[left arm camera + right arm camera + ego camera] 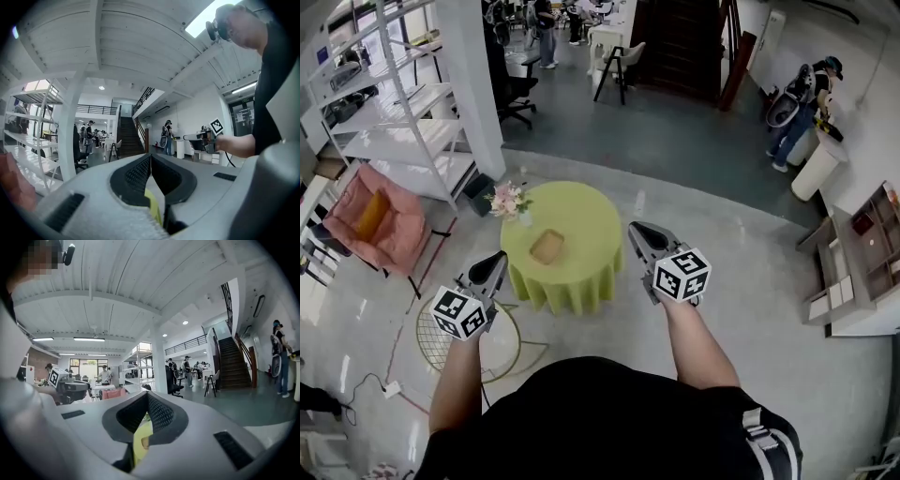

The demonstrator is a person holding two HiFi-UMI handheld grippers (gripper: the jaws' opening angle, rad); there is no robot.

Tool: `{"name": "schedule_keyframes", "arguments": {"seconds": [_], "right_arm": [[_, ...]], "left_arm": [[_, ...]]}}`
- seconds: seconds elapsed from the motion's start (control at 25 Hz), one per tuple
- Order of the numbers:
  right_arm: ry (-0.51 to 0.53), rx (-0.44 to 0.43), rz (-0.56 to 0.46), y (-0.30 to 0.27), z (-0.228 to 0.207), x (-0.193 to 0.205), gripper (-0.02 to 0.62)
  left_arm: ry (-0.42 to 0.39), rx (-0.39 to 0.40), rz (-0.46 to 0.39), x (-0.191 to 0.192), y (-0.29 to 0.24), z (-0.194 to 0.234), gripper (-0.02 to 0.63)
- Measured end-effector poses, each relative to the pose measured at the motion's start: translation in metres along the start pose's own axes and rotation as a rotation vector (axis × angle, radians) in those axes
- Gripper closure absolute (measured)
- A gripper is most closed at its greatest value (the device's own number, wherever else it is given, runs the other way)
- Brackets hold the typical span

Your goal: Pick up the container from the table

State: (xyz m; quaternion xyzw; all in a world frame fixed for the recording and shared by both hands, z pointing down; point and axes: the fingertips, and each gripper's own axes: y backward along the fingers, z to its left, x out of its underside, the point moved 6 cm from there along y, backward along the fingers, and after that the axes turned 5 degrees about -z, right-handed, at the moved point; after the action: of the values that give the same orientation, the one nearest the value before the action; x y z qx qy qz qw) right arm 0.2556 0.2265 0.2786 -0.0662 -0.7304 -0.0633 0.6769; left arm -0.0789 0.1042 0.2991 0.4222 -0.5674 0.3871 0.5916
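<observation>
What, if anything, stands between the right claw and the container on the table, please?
Nothing visible does. The container lies alone near the middle; the flowers stand at the far left edge of the table, off the line from the right claw.

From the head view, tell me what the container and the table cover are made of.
Container: tan and matte, possibly cardboard or wood; too small to tell. Table cover: yellow-green cloth, matte, hanging in folds at its hem.
</observation>
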Motion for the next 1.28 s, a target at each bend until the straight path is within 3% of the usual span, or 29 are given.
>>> {"name": "schedule_keyframes", "arguments": {"seconds": [0.4,0.72,0.96,1.28], "right_arm": [[-0.004,-0.02,-0.019,0.01,-0.019,-0.004,0.586],[-0.007,-0.02,-0.003,0.022,-0.029,0.001,0.585],[-0.022,-0.071,-0.009,0.013,-0.023,0.003,0.586],[-0.014,-0.064,0.018,-0.003,-0.021,0.011,0.585]], "left_arm": [[-0.006,-0.061,-0.031,-0.009,-0.012,-0.01,0.586],[-0.012,-0.054,-0.012,-0.005,-0.019,-0.024,0.586],[0.022,-0.062,-0.021,0.006,-0.019,-0.02,0.586],[0.068,-0.066,-0.022,0.027,-0.022,0.002,0.586]]}}
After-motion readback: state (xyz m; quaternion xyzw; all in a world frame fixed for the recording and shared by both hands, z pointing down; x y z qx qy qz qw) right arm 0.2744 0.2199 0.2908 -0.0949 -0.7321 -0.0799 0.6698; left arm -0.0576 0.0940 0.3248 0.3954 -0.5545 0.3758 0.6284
